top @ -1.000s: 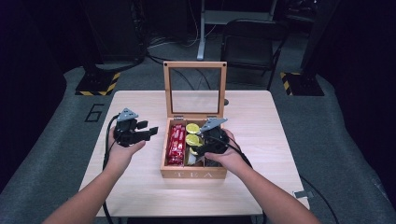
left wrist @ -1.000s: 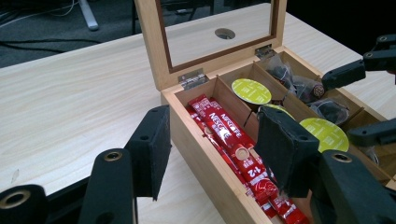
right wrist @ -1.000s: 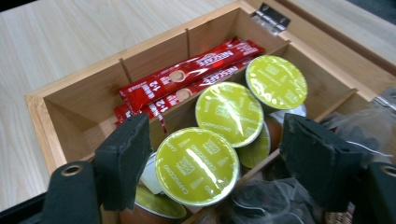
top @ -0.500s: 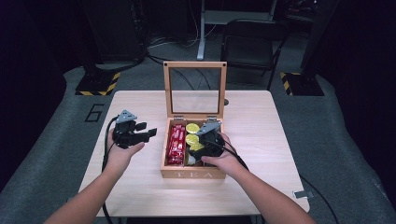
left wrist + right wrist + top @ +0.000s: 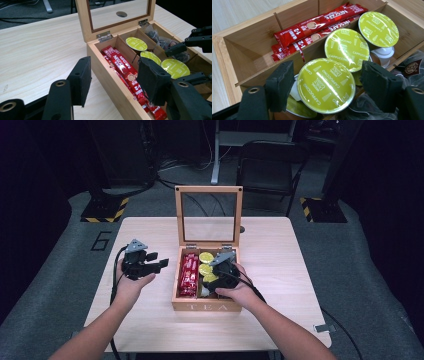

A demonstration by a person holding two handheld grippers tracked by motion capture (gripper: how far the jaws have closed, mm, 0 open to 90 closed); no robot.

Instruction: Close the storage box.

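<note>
High view, left to right: your left gripper [image 5: 159, 265] hovers over the bare worktop [image 5: 280, 250] just beside the wooden tea box [image 5: 206, 307], its jaws parted with nothing between them. In the left gripper view those jaws frame the box's near wall and the red coffee sticks [image 5: 123, 72] lying in the left compartment. That hand is holding its place, as it was a second ago.

Next comes the box itself, its glass lid [image 5: 208, 215] standing upright at the back. The middle compartment carries three green-topped coffee capsules in a row; dark wrapped packets [image 5: 412, 68] fill the right compartment.

Your right gripper [image 5: 212, 282] is down in the box, at the near end of the middle row. The right gripper view shows its jaws set either side of the nearest capsule [image 5: 325, 85], whose foil top reads cappuccino. The jaws have just been closing, and the capsule sits between them, yet a sliver of space shows between each pad and the rim, so the grip does not look made. Compared with a second ago, the right hand has sunk slightly lower and nearer the front of the box.

That closing suggests the pick of the nearest capsule is in hand but unfinished. You likely need to close a little further until both pads bear on the rim, then lift straight up to clear the divider and the neighbouring capsule [image 5: 348, 46], which it overlaps.
</note>
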